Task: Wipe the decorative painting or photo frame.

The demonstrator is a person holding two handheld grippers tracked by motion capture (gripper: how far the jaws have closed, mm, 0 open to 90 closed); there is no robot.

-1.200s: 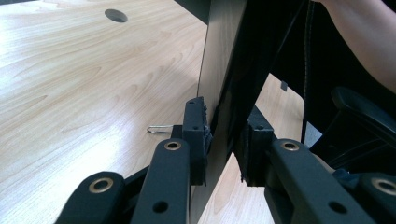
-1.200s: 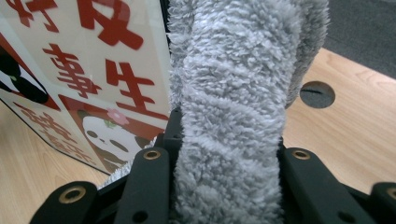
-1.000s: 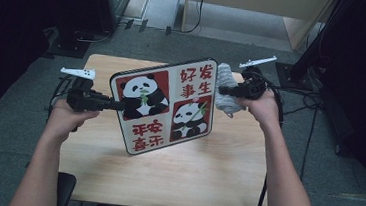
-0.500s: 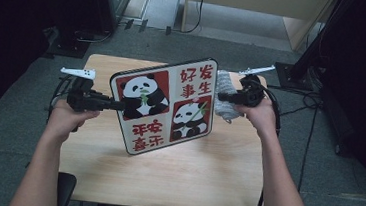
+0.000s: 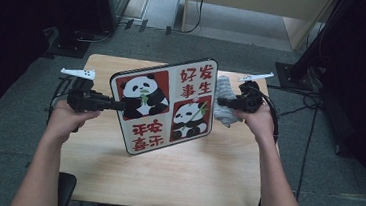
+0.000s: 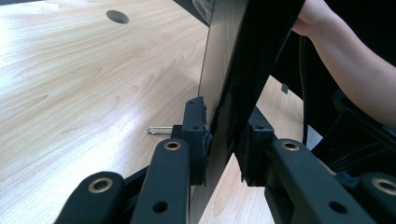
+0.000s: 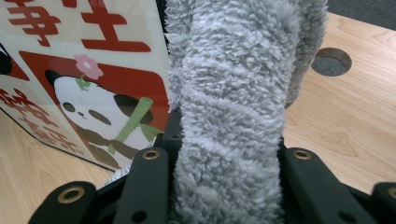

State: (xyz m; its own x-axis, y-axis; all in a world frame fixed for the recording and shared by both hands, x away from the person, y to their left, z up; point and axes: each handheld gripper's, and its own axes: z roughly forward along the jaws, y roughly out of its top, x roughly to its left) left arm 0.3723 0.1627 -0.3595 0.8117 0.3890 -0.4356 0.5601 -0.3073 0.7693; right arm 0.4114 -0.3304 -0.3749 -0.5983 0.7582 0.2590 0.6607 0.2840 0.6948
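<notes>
Grey fluffy cloth [image 7: 233, 93], one; panda board [image 5: 163, 106], one.

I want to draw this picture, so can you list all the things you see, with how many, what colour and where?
Flat rounded panda picture board: one, cream and red with black-and-white pandas and red writing, held up tilted over the table, its lower corner near the tabletop.
Fluffy grey cloth: one, grey, at the board's right edge.
Light wooden table: one, pale wood, under everything, with a round cable hole.
Small metal clip: one, silver, lying on the table by the left jaws.
Floor cables: several, black, on the grey floor right of the table.
Left gripper: one, black, clamped on the board's left edge.
Right gripper: one, black, clamped on the cloth.
Forearms: two, coming in from the bottom.
</notes>
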